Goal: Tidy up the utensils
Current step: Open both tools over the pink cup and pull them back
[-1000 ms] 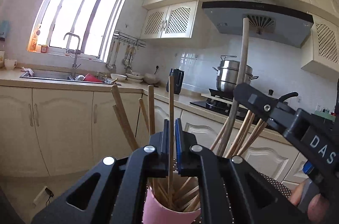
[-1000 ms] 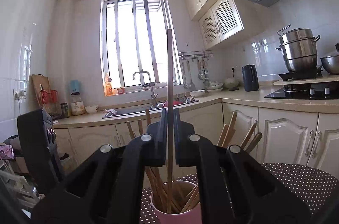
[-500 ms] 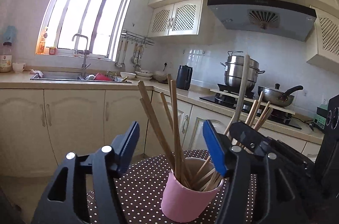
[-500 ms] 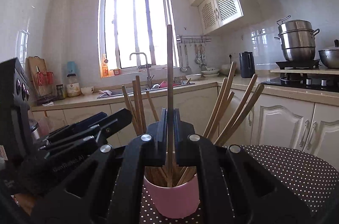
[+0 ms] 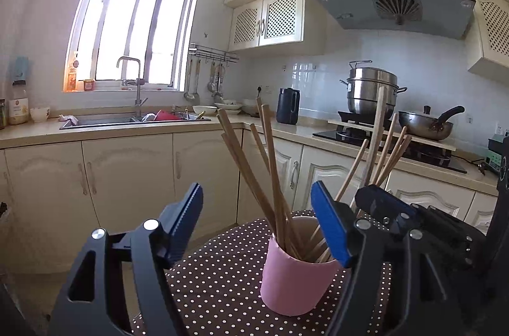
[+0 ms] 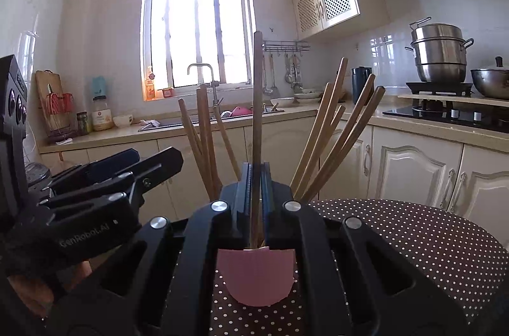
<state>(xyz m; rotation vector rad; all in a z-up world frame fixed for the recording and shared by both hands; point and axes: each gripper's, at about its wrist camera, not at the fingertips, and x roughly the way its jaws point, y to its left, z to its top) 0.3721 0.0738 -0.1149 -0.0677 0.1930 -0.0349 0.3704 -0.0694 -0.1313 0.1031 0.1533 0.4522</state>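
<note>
The left gripper [image 5: 257, 221] has let go: a second ago its blue pads were pinched on one thin wooden chopstick, and now the jaws are opening, with nothing pressed between them. The round pink cup [image 5: 297, 275] stands just beyond the pads, a little toward the 5 o'clock side of the gap. That chopstick now leans among the bundle of wooden chopsticks [image 5: 270, 170] in the cup, so I judge one delivery done.

The right gripper [image 6: 257, 192] is clamped tight on a long brown wooden stick [image 6: 257, 100], held upright, its lower end going down behind the pads toward the cup mouth; whether it touches bottom is hidden. It sits lower than a second ago, so this stick looks next to be released.

Outward: the chopsticks fan to 11 and 1 o'clock around the held stick, leaving a narrow middle slot. The cup rests on a brown white-dotted tablecloth [image 6: 413, 234]. At 9 o'clock in the right wrist view the left gripper's black body crowds close, a likely bump. Behind lie the steel sink [image 5: 127, 119] and a stacked steel steamer pot [image 5: 372, 94].
</note>
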